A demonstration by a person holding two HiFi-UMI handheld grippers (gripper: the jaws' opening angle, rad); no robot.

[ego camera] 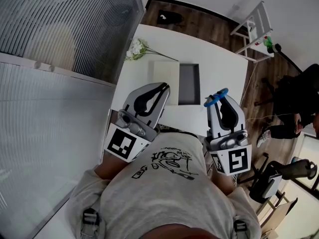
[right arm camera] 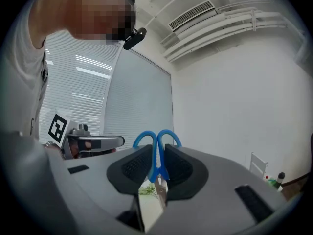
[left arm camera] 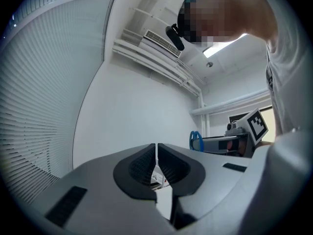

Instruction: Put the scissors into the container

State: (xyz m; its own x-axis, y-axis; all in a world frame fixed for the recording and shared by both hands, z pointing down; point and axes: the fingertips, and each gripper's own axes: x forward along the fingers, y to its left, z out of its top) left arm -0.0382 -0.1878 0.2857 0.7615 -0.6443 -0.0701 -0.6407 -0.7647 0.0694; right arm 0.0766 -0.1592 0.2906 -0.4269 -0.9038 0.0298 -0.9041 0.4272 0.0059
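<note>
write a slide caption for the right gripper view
Right gripper shut on the blue-handled scissors, handle loops pointing up, left gripper alongside.

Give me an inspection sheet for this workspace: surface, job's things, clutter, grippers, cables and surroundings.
Surface: white table.
Job's things: blue scissors held off the table; grey container open at mid-table.
Clutter: flowers at the far left corner; pale flat panel left of the container.
Grippers: left gripper shut, empty; right gripper shut on the scissors.
Cables: nothing seen clearly.
Surroundings: blinds on the left; white rack and black chair on the right.
</note>
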